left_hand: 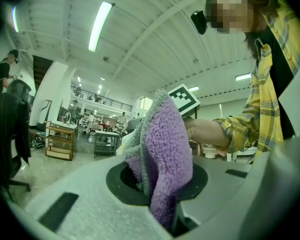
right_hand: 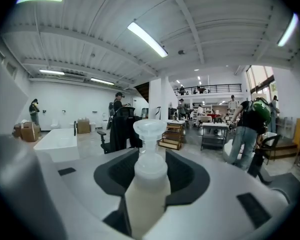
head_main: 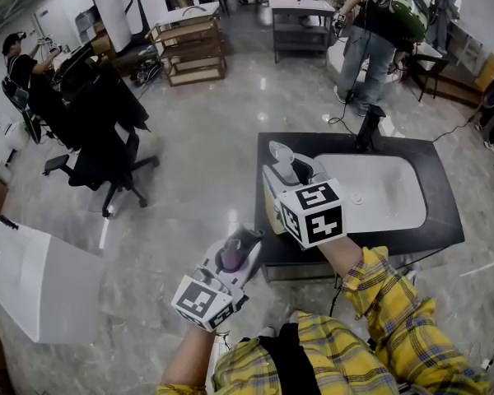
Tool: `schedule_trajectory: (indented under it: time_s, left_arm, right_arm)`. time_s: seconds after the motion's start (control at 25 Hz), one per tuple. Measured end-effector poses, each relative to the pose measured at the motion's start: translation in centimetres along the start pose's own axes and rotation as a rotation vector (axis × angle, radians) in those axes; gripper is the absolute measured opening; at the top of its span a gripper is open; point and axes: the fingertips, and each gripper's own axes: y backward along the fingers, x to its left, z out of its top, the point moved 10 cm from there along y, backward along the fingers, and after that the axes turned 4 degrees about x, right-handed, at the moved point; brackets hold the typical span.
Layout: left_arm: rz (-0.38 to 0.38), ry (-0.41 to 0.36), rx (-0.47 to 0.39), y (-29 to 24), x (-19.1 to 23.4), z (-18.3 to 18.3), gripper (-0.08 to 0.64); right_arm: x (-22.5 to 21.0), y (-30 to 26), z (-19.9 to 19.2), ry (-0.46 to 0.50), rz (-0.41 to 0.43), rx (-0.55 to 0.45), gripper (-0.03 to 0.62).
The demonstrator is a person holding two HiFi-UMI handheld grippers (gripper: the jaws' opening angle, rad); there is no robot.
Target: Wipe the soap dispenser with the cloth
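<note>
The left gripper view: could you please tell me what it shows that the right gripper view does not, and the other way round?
Only the left gripper view shows the purple cloth clamped in the left gripper, and the person's yellow plaid sleeve. Only the right gripper view clearly shows the soap dispenser gripped by the right gripper, plus a white basin at left. Both show the wooden shelf cart and the ceiling strip lights.
</note>
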Motion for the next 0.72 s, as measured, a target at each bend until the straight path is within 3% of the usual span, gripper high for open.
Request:
schedule_trajectory:
  time_s: [0.24,0.52,0.72]
  left_arm:
    - [0.01,-0.018,-0.012,0.1,-0.5,1.3,0.061]
    - [0.007,-0.08,-0.037,-0.5,-0.1,2.6,0.061]
    - [-0.018,-0.098,-0.043,-3.6,0.1,3.9,0.061]
  right_arm:
    - [0.6,0.5,0.0,-0.041,-0.063,0.001,0.16]
    - [0.9,1.6,-1.5,-0.105,0.075,0.006,0.204]
    - [-0.6,4.4,-2.1,-0.092,0.106,-0.039,0.209]
